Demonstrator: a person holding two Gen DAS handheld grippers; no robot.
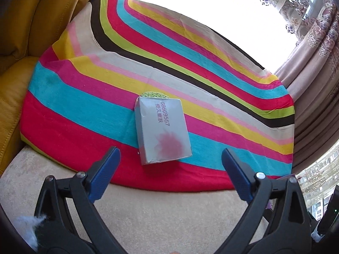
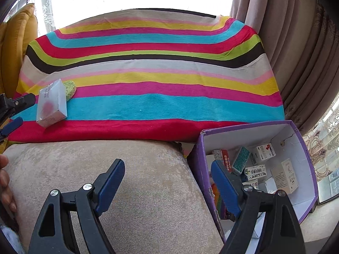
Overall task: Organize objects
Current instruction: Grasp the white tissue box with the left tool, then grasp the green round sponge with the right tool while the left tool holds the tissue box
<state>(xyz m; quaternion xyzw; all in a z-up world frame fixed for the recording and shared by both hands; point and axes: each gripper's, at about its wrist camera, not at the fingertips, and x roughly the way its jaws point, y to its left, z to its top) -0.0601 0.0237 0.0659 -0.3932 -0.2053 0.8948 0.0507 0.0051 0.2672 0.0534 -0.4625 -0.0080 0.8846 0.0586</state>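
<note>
Both grippers stand agape — the left gripper (image 1: 170, 158) just short of the silver box (image 1: 162, 129), a green sponge (image 1: 154, 94) beyond it. Off the right gripper's (image 2: 167, 171) right side sits the purple box (image 2: 305, 148) of small cartons — nothing between its fingers.

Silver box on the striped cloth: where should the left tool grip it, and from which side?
Grip the silver box across its two long side faces, probably coming from above at its near end. It lies flat, and the open left tool looks wide enough. Avoid the far end: a green pad sits there.

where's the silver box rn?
The silver box lies on the striped blanket, just ahead of the open left tongs, with a green sponge behind it; far left in the right view.
</note>
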